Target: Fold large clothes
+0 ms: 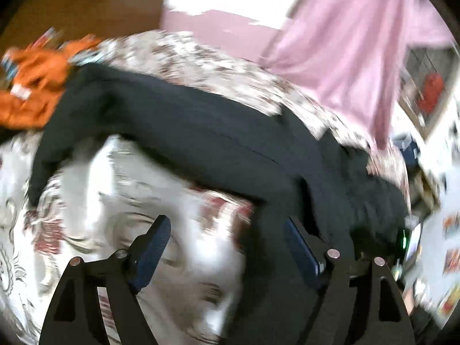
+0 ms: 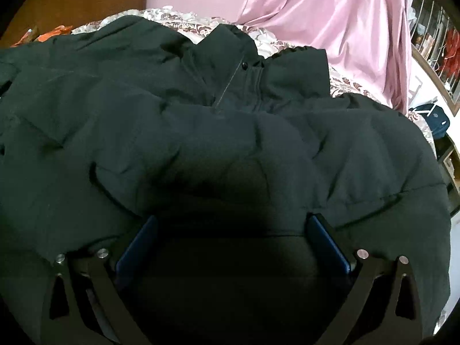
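A large black padded jacket (image 2: 201, 132) lies spread on a bed with a floral cover (image 1: 95, 189). In the right wrist view it fills most of the frame, collar and zip (image 2: 247, 83) at the far side. My right gripper (image 2: 230, 227) is open, its jaws wide apart just over the jacket's near part, holding nothing. In the blurred left wrist view the jacket (image 1: 187, 132) runs across the bed as a long dark band. My left gripper (image 1: 227, 230) is open and empty over the bedcover, its right finger (image 1: 299, 247) at the jacket's near edge.
An orange garment (image 1: 34, 86) lies at the bed's far left. A pink curtain (image 2: 330, 20) hangs behind the bed on the right. A wooden headboard (image 1: 86, 5) stands at the far left. Shelves and clutter (image 1: 428, 92) line the right side.
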Action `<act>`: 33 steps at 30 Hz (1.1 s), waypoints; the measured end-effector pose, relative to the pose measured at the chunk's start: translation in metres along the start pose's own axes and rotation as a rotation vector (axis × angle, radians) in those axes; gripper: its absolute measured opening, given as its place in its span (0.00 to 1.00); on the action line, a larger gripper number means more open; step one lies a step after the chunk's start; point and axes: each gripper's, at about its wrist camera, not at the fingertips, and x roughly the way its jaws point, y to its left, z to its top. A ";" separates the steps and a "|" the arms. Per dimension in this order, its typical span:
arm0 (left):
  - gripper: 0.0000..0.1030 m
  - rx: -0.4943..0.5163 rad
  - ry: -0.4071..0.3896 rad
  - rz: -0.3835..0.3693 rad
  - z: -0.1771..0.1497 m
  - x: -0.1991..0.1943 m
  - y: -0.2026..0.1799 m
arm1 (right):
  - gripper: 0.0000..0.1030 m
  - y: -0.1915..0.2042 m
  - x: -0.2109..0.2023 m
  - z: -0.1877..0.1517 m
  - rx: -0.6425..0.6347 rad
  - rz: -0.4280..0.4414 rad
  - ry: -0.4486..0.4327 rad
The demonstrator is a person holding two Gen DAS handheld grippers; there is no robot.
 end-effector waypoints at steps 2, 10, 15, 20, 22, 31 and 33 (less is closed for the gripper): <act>0.78 -0.120 -0.008 -0.024 0.013 -0.002 0.030 | 0.99 0.001 -0.001 0.000 -0.006 -0.012 -0.005; 0.81 -0.696 -0.099 -0.216 0.032 -0.006 0.152 | 0.99 -0.006 -0.006 -0.002 0.013 0.014 -0.035; 0.81 -1.029 -0.110 -0.377 0.023 0.017 0.201 | 0.99 -0.004 -0.005 -0.002 0.012 0.011 -0.040; 0.81 -1.332 -0.180 -0.443 0.001 0.038 0.227 | 0.99 -0.005 -0.004 -0.003 0.017 0.017 -0.044; 0.81 -1.330 -0.202 -0.441 0.004 0.038 0.228 | 0.99 -0.004 -0.004 -0.003 0.016 0.014 -0.044; 0.13 -1.078 -0.233 -0.317 0.054 0.014 0.212 | 0.99 -0.014 -0.025 -0.003 0.060 0.052 -0.102; 0.09 -1.051 -0.257 -0.311 0.061 0.003 0.210 | 0.99 -0.023 -0.045 -0.004 0.099 0.078 -0.172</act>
